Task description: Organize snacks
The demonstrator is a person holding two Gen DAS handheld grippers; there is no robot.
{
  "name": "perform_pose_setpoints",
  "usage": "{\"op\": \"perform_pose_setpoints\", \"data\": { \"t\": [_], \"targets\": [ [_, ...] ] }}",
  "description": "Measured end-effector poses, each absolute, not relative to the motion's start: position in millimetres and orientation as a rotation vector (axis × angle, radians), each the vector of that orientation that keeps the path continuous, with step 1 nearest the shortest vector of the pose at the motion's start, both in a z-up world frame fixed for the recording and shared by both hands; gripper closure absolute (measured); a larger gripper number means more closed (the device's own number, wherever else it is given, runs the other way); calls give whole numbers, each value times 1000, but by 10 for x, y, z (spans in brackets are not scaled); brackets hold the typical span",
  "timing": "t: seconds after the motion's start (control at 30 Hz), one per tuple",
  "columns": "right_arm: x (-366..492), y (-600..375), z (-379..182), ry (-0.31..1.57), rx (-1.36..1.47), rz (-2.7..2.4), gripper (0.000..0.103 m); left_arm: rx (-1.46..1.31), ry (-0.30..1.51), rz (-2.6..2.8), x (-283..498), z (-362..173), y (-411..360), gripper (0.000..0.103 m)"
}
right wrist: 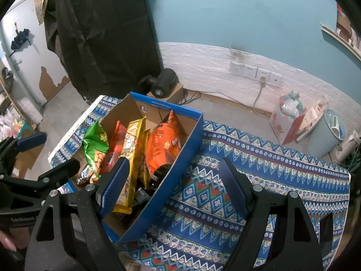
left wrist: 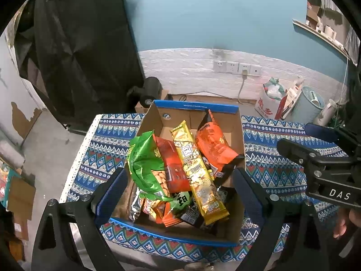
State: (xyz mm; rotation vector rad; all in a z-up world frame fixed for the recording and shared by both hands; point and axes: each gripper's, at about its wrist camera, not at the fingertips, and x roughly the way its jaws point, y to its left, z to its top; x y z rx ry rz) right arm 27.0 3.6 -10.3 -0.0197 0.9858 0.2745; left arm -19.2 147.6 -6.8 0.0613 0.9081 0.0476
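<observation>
An open cardboard box with blue rims [left wrist: 196, 106] [right wrist: 180, 155] stands on the patterned tablecloth. It holds several snack packs: a green bag [left wrist: 144, 162] [right wrist: 96, 142], a red pack [left wrist: 173, 167], a long yellow pack [left wrist: 198, 171] [right wrist: 133, 158] and an orange bag [left wrist: 214, 146] [right wrist: 162, 144]. My left gripper [left wrist: 180, 194] is open and empty above the box's near side. My right gripper [right wrist: 173, 185] is open and empty over the box's right wall; it also shows in the left wrist view [left wrist: 315, 140].
The blue patterned tablecloth [right wrist: 259, 169] [left wrist: 282, 155] covers the table right of the box. Behind are a black device on a carton [right wrist: 163, 85], wall sockets [left wrist: 237, 67], a white bag [right wrist: 286, 117] and a pale blue bin [right wrist: 327, 133]. A black curtain [left wrist: 85, 52] hangs at the left.
</observation>
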Motion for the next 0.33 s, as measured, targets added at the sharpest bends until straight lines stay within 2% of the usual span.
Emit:
{"op": "perform_pose_setpoints", "data": {
  "t": [0.33],
  "targets": [
    [270,40,-105,987,-21,274,23,52,913,37,-198,-68,1475,8]
  ]
}}
